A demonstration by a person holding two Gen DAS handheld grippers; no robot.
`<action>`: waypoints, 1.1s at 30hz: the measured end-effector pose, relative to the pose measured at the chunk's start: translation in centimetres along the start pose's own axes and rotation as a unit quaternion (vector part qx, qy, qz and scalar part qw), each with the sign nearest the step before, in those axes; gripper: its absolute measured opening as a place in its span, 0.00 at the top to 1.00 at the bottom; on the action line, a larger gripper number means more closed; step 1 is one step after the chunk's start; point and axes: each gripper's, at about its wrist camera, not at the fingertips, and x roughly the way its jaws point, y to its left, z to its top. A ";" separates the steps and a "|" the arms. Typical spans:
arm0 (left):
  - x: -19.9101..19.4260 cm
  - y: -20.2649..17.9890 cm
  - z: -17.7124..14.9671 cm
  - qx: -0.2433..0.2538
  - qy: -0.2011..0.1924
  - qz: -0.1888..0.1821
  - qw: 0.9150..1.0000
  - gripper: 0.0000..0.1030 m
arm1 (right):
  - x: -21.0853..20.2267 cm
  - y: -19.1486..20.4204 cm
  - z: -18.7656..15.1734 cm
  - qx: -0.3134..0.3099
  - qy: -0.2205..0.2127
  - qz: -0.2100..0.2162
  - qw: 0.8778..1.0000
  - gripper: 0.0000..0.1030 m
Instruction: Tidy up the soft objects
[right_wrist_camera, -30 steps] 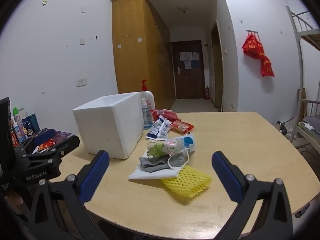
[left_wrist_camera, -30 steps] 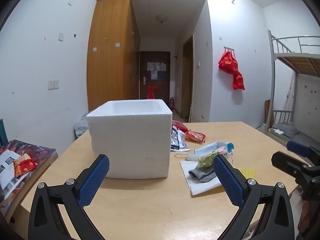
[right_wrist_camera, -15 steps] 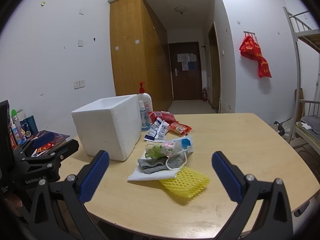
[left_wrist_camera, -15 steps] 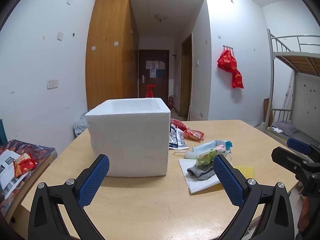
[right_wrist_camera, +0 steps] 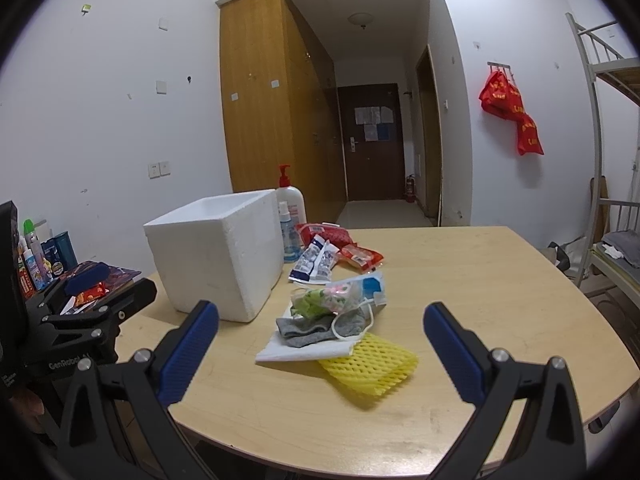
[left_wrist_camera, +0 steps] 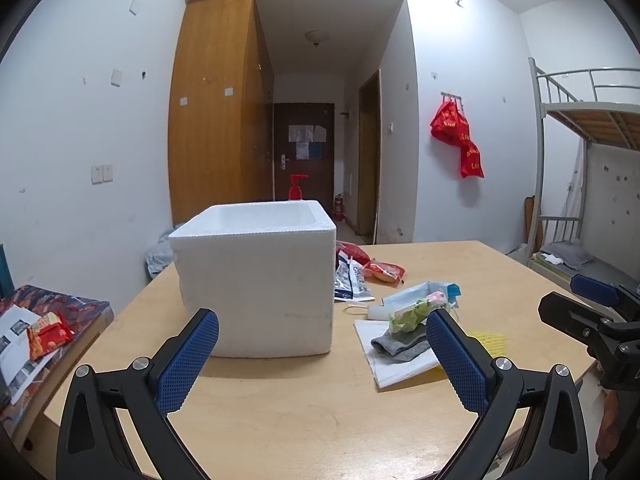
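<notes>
You have the wooden table (right_wrist_camera: 460, 280) spread in front of both tools, and on it the white foam box (left_wrist_camera: 256, 280) stands open-topped, dead ahead of your left gripper (left_wrist_camera: 322, 354) and well off to the left of your right gripper (right_wrist_camera: 320, 346). To the right of the box lies the heap of soft things, and that heap sits almost straight ahead of the right gripper, between its two blue pads; from the left gripper it lies off by the right pad. So your right hand looks the nearer and better lined up for the first pick. The heap rests on a white folded cloth (right_wrist_camera: 304, 350), whose long axis runs roughly left to right across your reach. Under the cloth's near right edge pokes the yellow foam net (right_wrist_camera: 370, 366), closest to you. On the cloth sits the grey sock (right_wrist_camera: 316, 328), with a small bag of green and pink bits (right_wrist_camera: 328, 298) above it. Both grippers hover short of the table with fingers spread wide and nothing between them.
</notes>
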 end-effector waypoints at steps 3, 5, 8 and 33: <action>0.0 0.0 0.0 0.000 0.001 -0.001 1.000 0.00 | 0.0 0.0 0.1 0.000 0.001 -0.002 1.000 0.00; 0.0 -0.1 0.0 0.002 0.001 -0.002 1.000 0.00 | 0.0 0.0 0.1 0.000 0.001 -0.002 1.000 0.00; 0.0 -0.1 0.0 0.004 0.002 -0.003 1.000 0.00 | 0.1 0.0 0.1 0.000 0.001 -0.003 1.000 0.00; 0.0 -0.3 0.3 0.003 0.003 -0.008 1.000 0.00 | -0.2 0.1 0.3 -0.007 -0.001 -0.006 1.000 0.00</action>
